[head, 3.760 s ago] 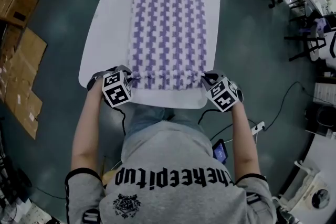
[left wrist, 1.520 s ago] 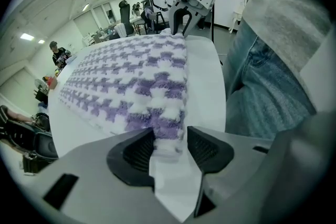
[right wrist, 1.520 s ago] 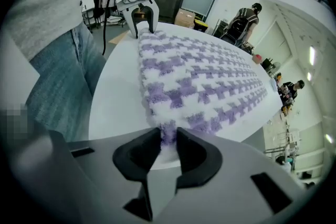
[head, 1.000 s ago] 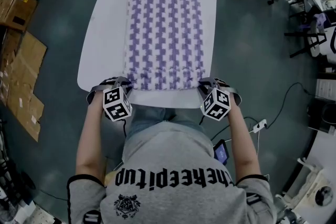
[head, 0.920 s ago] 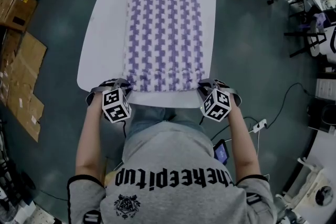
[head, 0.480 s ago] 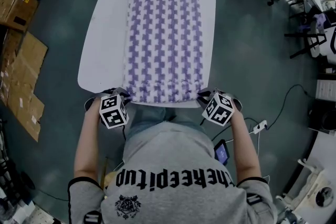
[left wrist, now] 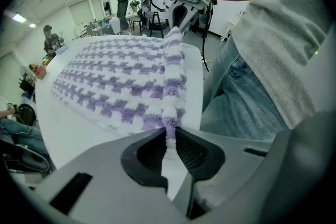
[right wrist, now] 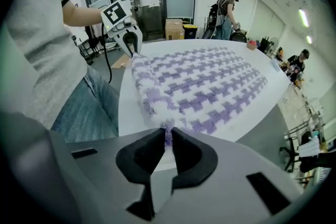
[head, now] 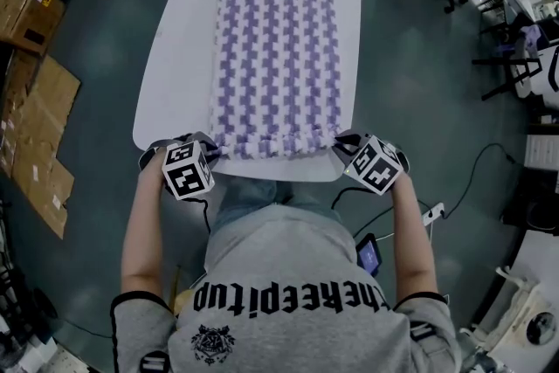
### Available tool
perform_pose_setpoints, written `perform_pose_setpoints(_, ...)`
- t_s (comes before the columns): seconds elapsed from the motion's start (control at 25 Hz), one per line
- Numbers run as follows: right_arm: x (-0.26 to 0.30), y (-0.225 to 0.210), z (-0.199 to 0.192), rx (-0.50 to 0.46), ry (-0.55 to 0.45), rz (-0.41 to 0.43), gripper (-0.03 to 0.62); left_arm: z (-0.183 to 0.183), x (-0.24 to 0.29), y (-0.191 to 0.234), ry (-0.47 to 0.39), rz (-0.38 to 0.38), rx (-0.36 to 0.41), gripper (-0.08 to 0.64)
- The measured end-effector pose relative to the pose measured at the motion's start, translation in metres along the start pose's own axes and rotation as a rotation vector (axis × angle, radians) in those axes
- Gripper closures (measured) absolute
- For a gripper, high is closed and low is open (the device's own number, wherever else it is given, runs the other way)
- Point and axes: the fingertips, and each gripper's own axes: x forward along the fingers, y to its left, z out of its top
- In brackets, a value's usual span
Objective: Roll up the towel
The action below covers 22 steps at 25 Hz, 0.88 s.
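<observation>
White rounded table (head: pixel 179 57) on dark grey floor (head: pixel 419 83); brown cardboard (head: pixel 35 100) alongside. Purple-and-white checked towel (head: pixel 278 57) lies on it; left gripper (left wrist: pixel 170 136) and right gripper (right wrist: pixel 168 136) jaws pinch its near hem.

The towel (head: pixel 277 57) is fluffy and white with a purple check pattern. It lies spread flat lengthwise on the counter (head: pixel 179 57), closer to the counter's right long edge than to its left. Its near end sits just inside the counter's near edge and is turned up into a low, thick ridge running across its width. The left gripper (left wrist: pixel 169 136) and the right gripper (right wrist: pixel 168 136) each pinch one end of that ridge.
</observation>
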Motion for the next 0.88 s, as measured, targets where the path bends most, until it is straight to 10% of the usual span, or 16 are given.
perform_pose_setpoints(0.88,0.035,-0.071,0.040,-0.014,0.087,-0.396,0.543,-0.002,-0.008,0.111,0.013,0.307,0.095,0.497)
